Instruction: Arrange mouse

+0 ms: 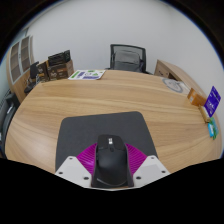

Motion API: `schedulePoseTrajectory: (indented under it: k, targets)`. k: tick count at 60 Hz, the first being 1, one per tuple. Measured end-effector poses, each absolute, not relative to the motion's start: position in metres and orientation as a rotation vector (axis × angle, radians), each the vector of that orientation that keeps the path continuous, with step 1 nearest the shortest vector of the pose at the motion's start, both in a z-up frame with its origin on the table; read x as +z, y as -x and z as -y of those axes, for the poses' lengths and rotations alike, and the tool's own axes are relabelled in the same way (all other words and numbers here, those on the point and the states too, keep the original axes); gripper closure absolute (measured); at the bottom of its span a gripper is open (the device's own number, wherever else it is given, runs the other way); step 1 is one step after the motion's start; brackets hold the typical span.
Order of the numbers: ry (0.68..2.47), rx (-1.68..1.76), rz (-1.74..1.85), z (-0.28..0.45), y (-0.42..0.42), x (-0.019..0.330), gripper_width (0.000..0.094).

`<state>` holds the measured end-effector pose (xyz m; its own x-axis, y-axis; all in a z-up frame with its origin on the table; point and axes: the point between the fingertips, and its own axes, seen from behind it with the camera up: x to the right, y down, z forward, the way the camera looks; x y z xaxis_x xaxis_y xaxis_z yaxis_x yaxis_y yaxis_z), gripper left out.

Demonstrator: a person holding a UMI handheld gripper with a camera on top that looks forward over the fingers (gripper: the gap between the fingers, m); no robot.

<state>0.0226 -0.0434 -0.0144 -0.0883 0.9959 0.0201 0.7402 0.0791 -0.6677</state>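
Mouse (109, 160) sits on mousepad (105, 138), pinched between claw (110, 172) pads; looks gripped w/ both fingers; keep it low, square to pad edge, release gently.

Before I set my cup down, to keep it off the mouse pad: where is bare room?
The wooden table lies bare beyond the mouse pad. The far edge is crowded: papers, boxes. The tongs flank the mouse.
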Motion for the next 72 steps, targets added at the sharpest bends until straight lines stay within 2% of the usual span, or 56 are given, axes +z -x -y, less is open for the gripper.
schedulePoseTrajectory:
  k: [5, 9, 11, 20, 30, 40, 57, 72]
  targets:
    - [1.731, 0.713, 1.89, 0.046, -0.023, -0.015, 0.0353]
    - [1.726, 0.719, 1.884, 0.045, -0.023, -0.009, 0.0056]
    - [1.722, 0.714, 1.879, 0.044, -0.025, -0.003, 0.0093]
    - [1.718, 0.715, 1.828, 0.035, -0.054, 0.051, 0.0085]
    - [1.689, 0.731, 1.792, 0.029, -0.123, 0.126, 0.0086]
    - [1.686, 0.702, 1.757, 0.018, -0.201, 0.177, 0.0084]
    - [1.719, 0.686, 1.69, 0.011, -0.306, 0.22, 0.0086]
    - [1.693, 0.69, 1.646, 0.011, -0.336, 0.242, 0.0088]
